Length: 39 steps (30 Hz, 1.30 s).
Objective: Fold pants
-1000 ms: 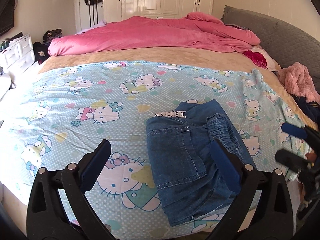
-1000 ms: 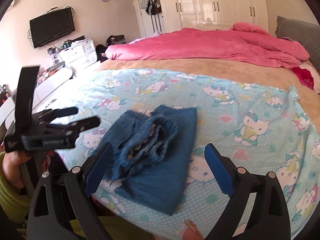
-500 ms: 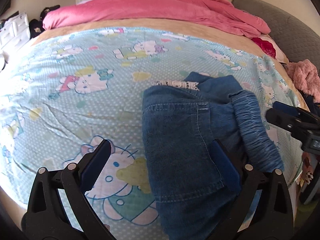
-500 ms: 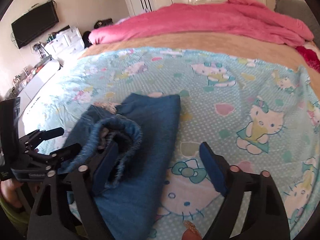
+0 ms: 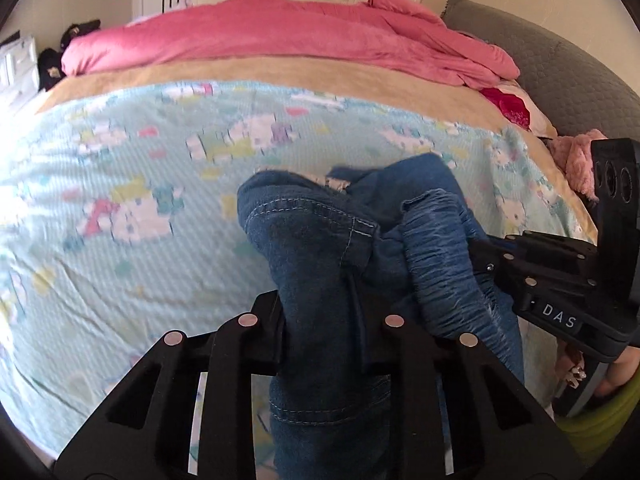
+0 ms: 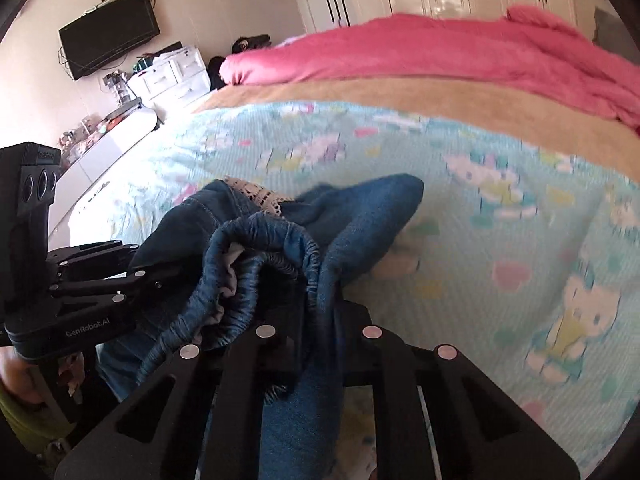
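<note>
We see our left gripper and right gripper, jaws just closed, each pinching a fold of the one pair of pants bunched on the sheet, with one pink duvet beyond.

Both wrist cams close, angled down; share pants, bed.
</note>
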Each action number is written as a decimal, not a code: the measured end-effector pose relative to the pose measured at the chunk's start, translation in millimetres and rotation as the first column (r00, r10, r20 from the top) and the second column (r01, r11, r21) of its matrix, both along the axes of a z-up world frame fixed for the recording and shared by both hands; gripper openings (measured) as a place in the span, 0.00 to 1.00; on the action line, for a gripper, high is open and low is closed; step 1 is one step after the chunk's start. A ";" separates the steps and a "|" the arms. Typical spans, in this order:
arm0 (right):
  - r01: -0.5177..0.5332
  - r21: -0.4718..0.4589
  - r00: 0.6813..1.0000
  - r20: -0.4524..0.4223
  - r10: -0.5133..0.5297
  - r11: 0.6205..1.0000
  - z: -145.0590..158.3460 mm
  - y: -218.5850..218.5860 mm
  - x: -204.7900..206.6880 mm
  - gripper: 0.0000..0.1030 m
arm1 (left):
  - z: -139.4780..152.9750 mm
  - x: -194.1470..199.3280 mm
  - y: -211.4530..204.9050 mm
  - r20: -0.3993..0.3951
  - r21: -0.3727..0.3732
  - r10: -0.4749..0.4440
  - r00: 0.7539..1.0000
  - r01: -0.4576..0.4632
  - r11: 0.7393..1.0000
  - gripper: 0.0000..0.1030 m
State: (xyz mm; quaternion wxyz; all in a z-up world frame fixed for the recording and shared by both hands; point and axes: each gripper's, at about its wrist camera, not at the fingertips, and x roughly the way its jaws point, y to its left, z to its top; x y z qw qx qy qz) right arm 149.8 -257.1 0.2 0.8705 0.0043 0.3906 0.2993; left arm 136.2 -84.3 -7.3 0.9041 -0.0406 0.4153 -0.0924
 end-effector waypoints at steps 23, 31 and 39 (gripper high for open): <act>0.236 -0.141 0.972 0.061 -0.229 0.962 -4.4 -20.4 31.0 0.81 | -9.6 27.2 22.7 0.001 0.066 0.106 0.994 -0.106 0.992 0.72; 0.256 -0.077 0.963 0.110 -0.247 0.963 24.2 -33.3 0.0 0.91 | 12.6 0.1 26.3 0.053 0.072 0.137 0.989 -0.140 0.988 0.91; 0.218 -0.024 0.964 0.163 -0.212 0.976 51.1 -32.7 -42.4 0.95 | 31.1 -37.3 29.7 0.096 0.069 0.141 0.985 -0.148 0.987 0.91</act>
